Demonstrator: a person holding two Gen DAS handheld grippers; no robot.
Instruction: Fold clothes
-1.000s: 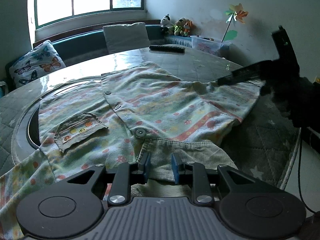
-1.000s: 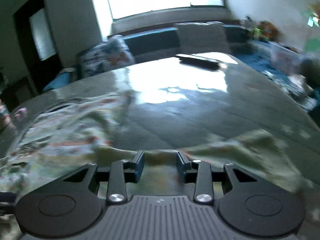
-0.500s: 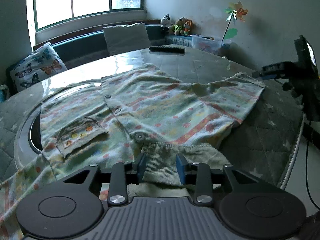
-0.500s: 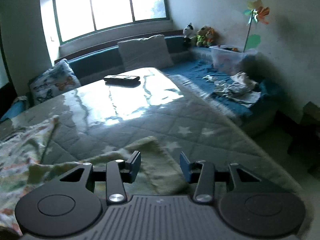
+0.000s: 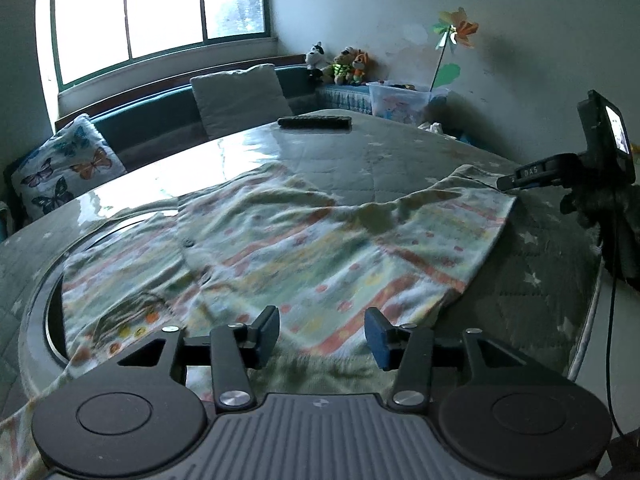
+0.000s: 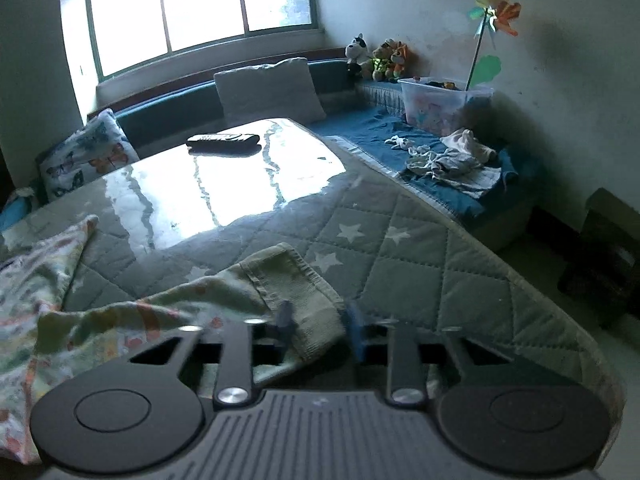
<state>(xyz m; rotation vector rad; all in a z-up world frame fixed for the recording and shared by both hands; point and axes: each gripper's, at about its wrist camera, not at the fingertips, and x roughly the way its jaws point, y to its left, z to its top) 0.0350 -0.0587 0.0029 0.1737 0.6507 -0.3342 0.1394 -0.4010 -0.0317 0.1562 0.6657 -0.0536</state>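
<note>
A small patterned shirt [image 5: 304, 248], pale green with orange stripes and dots, lies spread on the quilted table [image 5: 532, 292]. Its ribbed collar [image 5: 320, 372] lies under my left gripper [image 5: 322, 336], which is open and empty just above it. One sleeve stretches right; its ribbed green cuff [image 6: 296, 292] lies between the blurred fingers of my right gripper [image 6: 320, 326], which is open around it. The right gripper also shows in the left wrist view [image 5: 520, 178] at the sleeve's end.
A black remote [image 5: 315, 122] lies at the table's far side, also in the right wrist view [image 6: 223, 141]. A bench with cushions [image 5: 240, 98], plush toys [image 6: 378, 58] and a plastic bin [image 6: 444, 100] runs behind. Loose clothes [image 6: 452, 160] lie on the bench. The table edge [image 6: 560, 320] drops off right.
My left gripper has opened wider and lifted off the collar. My right gripper swung right along the sleeve, let it down, and now stands open around the cuff.
</note>
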